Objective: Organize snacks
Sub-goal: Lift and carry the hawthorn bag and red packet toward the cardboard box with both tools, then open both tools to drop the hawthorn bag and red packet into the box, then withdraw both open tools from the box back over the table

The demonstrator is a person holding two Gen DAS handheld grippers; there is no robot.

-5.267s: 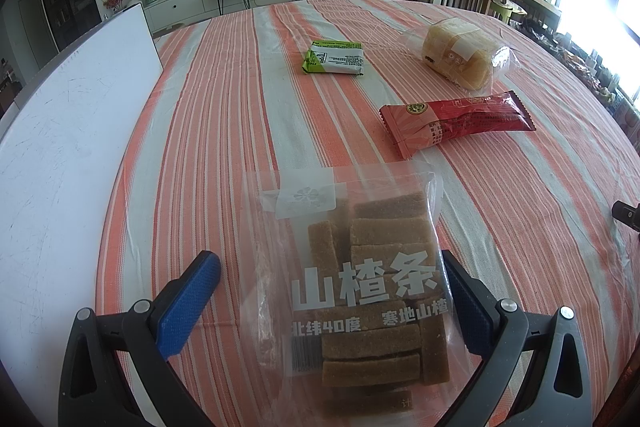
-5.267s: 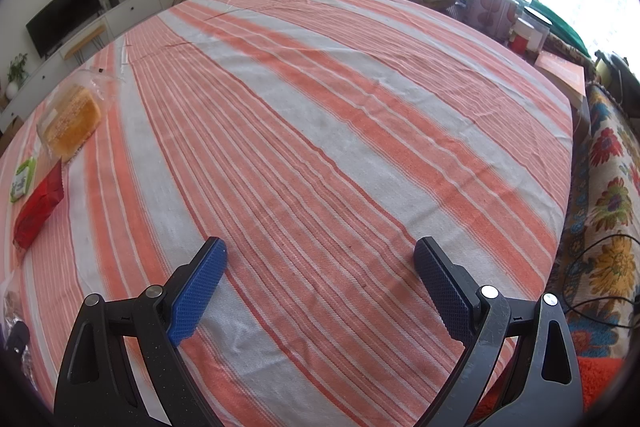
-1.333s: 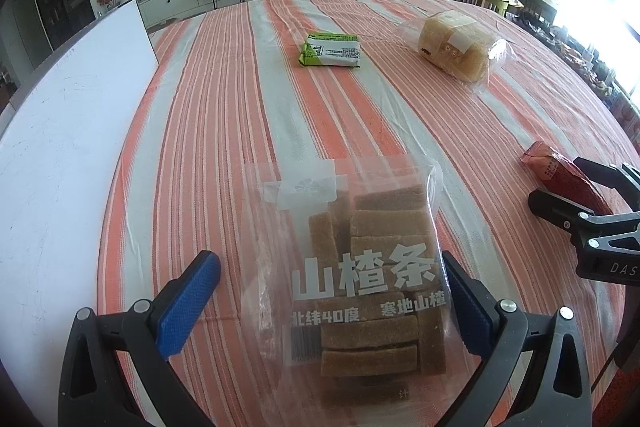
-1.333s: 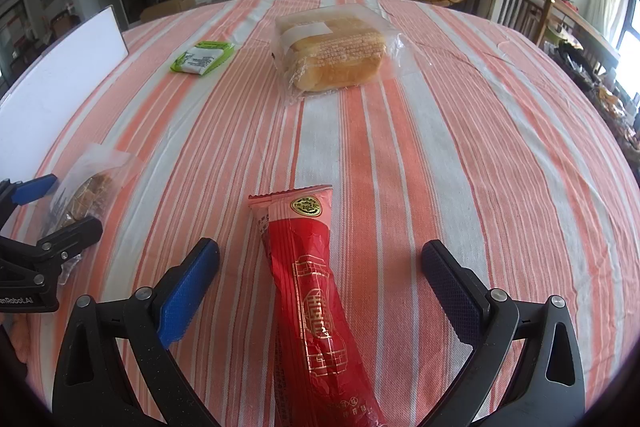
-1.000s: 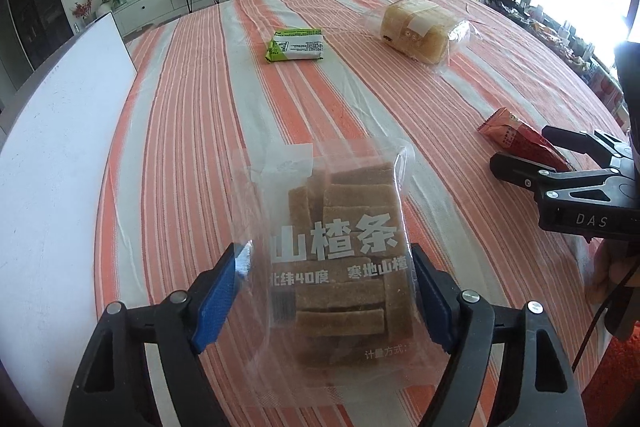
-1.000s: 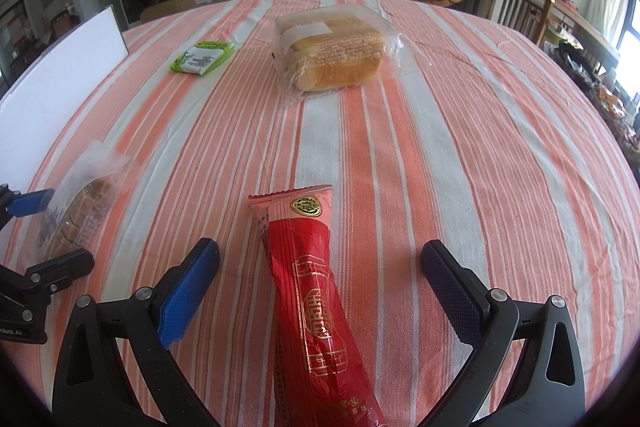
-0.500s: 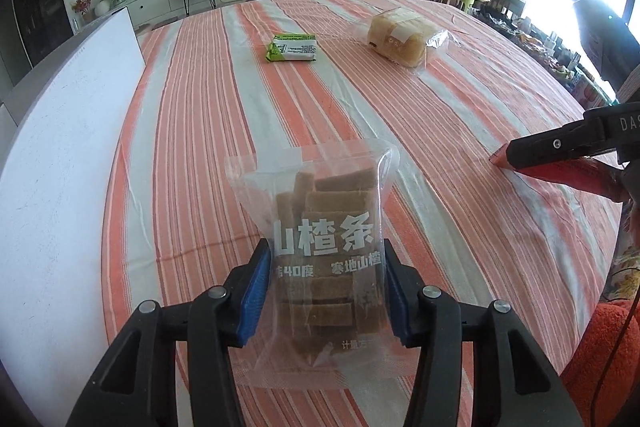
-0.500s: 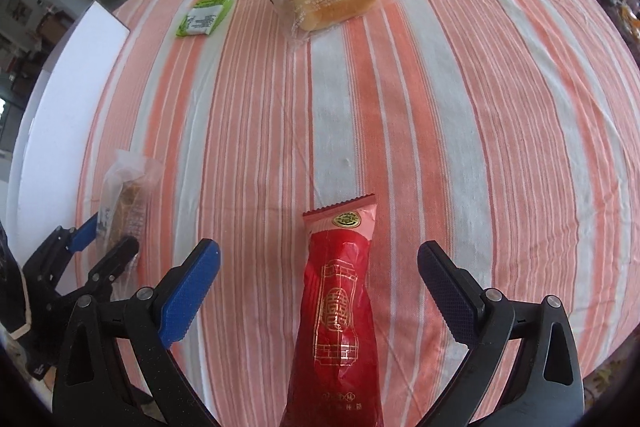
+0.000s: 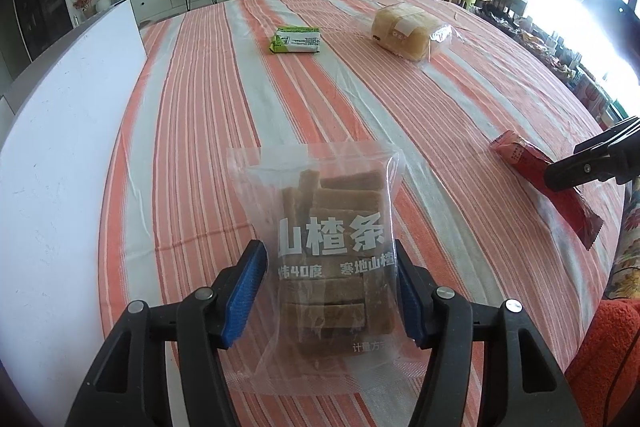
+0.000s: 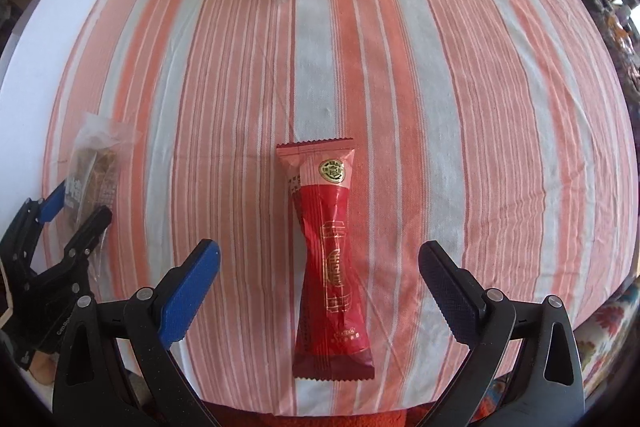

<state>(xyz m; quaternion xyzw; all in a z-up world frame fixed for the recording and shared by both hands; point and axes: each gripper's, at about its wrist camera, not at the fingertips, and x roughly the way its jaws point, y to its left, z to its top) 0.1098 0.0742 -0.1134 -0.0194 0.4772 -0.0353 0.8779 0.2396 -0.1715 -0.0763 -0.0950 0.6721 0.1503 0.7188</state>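
Observation:
A clear bag of brown hawthorn strips (image 9: 332, 211) with white lettering sits between the blue pads of my left gripper (image 9: 328, 249). The jaws are opening, but both pads still touch the bag's sides. From the right wrist view the bag (image 10: 96, 167) looks tilted up off the cloth in that gripper (image 10: 76, 215). A long red snack packet (image 10: 332, 227) lies flat on the striped tablecloth (image 10: 460, 107). My right gripper (image 10: 320, 251) points straight down over it, open, with the pads well clear on both sides. The left wrist view shows that gripper (image 9: 564, 165) above the red packet (image 9: 520, 155).
A green packet (image 9: 296, 41) and a wrapped bread loaf (image 9: 404, 31) lie at the far side of the round table. A white board (image 9: 60, 131) lines its left edge. The table's near edge (image 10: 360, 403) runs just below the red packet.
My left gripper closed onto the hawthorn bag, raised it, and has now widened a little. My right gripper tipped from a forward look to straight down over the red packet.

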